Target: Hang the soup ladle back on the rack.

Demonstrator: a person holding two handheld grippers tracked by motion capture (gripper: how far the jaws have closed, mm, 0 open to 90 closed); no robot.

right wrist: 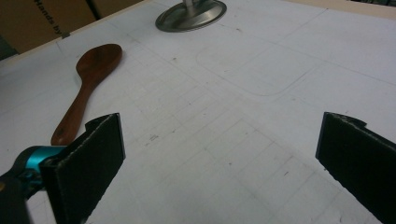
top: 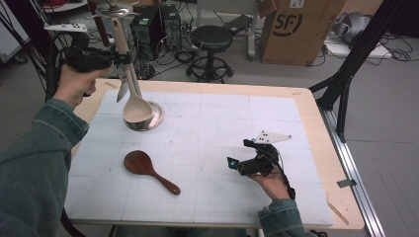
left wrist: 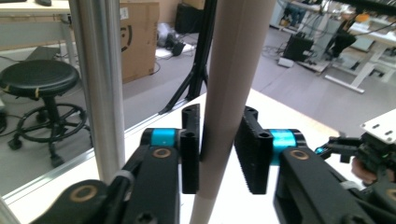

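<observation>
By the stand (top: pixel 144 120): left gripper (left wrist: pixel 218 158) held high | jaws around pale ladle (top: pixel 134 101), right pad not touching | ladle hangs upright; right gripper (right wrist: pixel 219 163) wide apart

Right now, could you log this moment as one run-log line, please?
left gripper: around beige ladle handle by rack | right gripper: open, over mat | wooden spoon: on mat
</observation>
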